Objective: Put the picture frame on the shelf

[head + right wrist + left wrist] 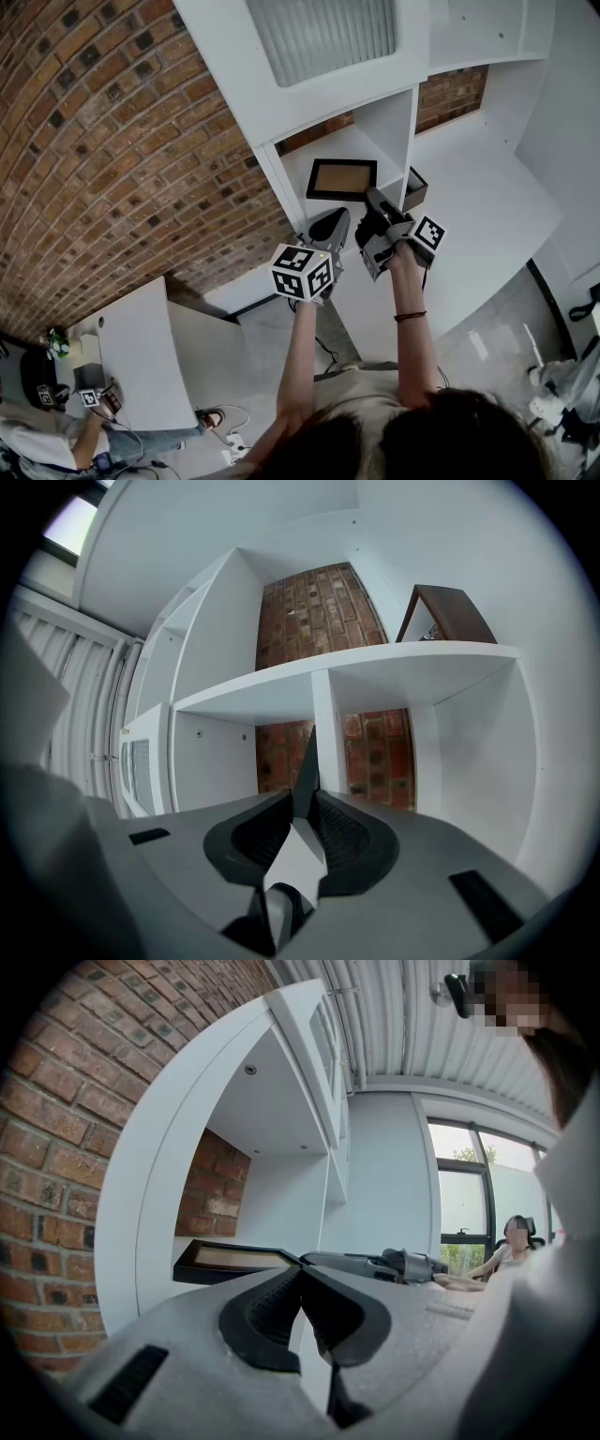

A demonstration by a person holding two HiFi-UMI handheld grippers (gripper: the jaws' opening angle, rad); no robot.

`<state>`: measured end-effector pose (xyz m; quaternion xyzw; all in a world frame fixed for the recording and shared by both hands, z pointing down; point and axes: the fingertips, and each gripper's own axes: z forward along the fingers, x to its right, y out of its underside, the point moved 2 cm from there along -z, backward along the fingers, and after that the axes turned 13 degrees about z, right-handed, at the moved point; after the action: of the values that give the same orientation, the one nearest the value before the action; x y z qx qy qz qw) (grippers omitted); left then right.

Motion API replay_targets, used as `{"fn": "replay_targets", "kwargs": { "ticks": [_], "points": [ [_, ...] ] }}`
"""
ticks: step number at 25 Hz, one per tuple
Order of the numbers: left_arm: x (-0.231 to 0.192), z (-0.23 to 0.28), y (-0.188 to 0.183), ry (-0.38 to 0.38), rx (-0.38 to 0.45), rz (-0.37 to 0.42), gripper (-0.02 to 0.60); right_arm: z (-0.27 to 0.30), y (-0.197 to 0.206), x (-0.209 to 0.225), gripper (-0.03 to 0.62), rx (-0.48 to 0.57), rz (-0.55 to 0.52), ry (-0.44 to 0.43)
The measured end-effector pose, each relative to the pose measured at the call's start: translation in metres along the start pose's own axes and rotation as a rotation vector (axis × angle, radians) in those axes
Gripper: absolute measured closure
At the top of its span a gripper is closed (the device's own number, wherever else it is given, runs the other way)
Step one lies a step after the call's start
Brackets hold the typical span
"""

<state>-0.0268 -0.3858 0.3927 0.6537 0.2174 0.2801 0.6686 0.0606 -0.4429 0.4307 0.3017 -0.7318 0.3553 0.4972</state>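
Note:
The picture frame (341, 178), black with a tan panel, lies flat in an open compartment of the white shelf unit (389, 127). My right gripper (372, 195) reaches its near right corner and is shut on it. In the right gripper view the frame (306, 766) shows edge-on as a thin dark wedge between the pads of the gripper (305, 803). My left gripper (330, 223) hangs just below the compartment, shut and holding nothing. In the left gripper view its tips (300, 1277) meet, with the frame (230, 1258) and the right gripper (375, 1262) beyond them.
A dark brown box-like object (415, 187) sits in the neighbouring compartment, right of the divider. A ribbed cabinet door (323, 33) is above. The brick wall (112, 141) is at the left and a white counter (487, 206) at the right. A person (511, 1241) sits by the window.

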Motion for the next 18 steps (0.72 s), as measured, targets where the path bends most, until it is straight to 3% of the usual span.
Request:
{"fn": "replay_targets", "kwargs": {
  "ticks": [18],
  "points": [
    [0.0088,-0.0038,-0.0002,0.003,-0.003,0.006,0.571,-0.0073,0.0023,0.0032,0.497,-0.002,0.046,-0.013]
  ]
}}
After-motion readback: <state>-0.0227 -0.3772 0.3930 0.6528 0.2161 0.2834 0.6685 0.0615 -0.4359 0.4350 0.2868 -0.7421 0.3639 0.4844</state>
